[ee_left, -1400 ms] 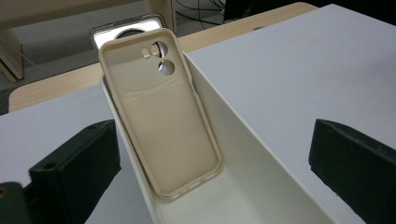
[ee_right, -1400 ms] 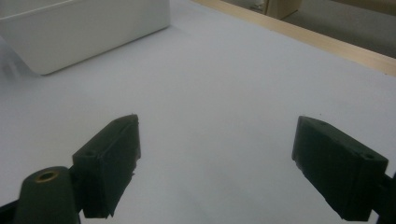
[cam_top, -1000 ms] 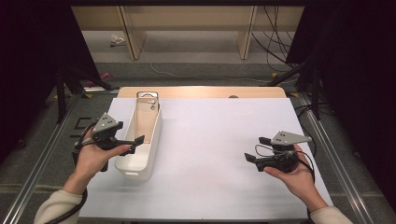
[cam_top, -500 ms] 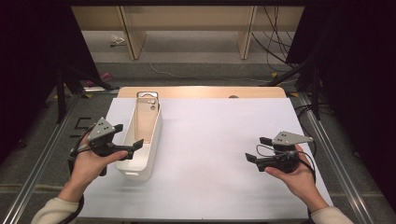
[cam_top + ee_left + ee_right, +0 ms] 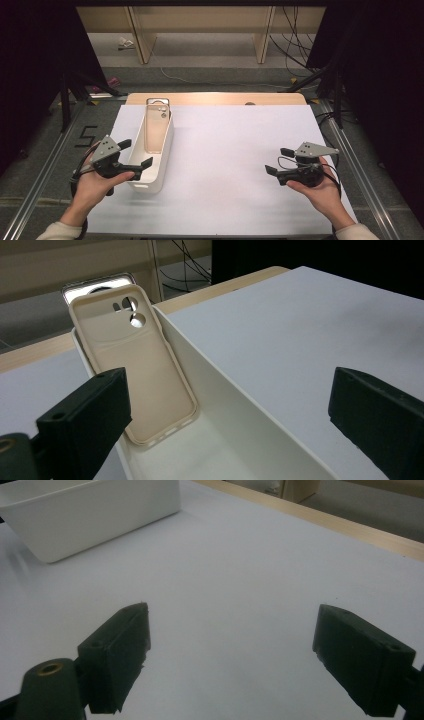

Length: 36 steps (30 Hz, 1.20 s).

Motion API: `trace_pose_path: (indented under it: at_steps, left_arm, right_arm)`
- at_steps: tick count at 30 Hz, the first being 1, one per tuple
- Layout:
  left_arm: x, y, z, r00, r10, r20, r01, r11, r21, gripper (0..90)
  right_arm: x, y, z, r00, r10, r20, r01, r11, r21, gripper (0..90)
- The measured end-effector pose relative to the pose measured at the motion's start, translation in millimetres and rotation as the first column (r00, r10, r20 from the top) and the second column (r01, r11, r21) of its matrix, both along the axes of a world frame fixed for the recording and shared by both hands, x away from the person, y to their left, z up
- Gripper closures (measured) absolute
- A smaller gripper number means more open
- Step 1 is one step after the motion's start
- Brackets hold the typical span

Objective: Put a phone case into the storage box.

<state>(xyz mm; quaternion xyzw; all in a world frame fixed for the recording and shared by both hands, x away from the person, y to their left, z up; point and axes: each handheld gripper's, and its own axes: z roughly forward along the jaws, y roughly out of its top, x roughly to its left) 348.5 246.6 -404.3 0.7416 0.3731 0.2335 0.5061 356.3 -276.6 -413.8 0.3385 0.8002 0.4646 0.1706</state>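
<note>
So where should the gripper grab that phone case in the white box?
Probably by its top edge, coming from above. The phone case leans against the far end of the narrow white bin, and its camera-hole end pokes above the rim. The bin walls block its long sides. The open left gripper is nearest.

Left gripper (image 5: 134, 153) held low at table's left side in left hand (image 5: 95, 187), jaws spread wide, pointed right and slightly forward. Right gripper (image 5: 278, 161) held at table's right side in right hand (image 5: 320, 190), jaws likewise wide apart, pointed left. Forearms entered from bottom, well apart.
</note>
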Motion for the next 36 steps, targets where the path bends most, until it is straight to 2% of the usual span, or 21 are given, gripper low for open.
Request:
trace_pose_path:
  at_steps: [10, 17, 36]
  left_arm:
    - [-8.2, 7.4, -7.1, 0.9987, 0.022, 0.047, -0.021, 0.9995, -0.026, 2.6]
    - [-10.7, 6.2, -8.8, 0.9985, 0.021, 0.051, -0.020, 0.9993, -0.030, 2.3]
    - [-10.4, 1.0, -10.2, 0.9987, 0.019, 0.048, -0.019, 0.9998, -0.004, 2.5]
  right_arm:
    - [-8.5, -4.6, 0.1, 1.0000, -0.004, -0.003, 0.004, 1.000, 0.005, 16.1]
    - [-9.9, -4.6, -0.4, 1.0000, -0.002, -0.002, 0.002, 1.000, 0.007, 16.1]
    - [-8.9, -1.2, -2.5, 1.0000, 0.008, -0.004, -0.008, 1.000, -0.004, 16.1]
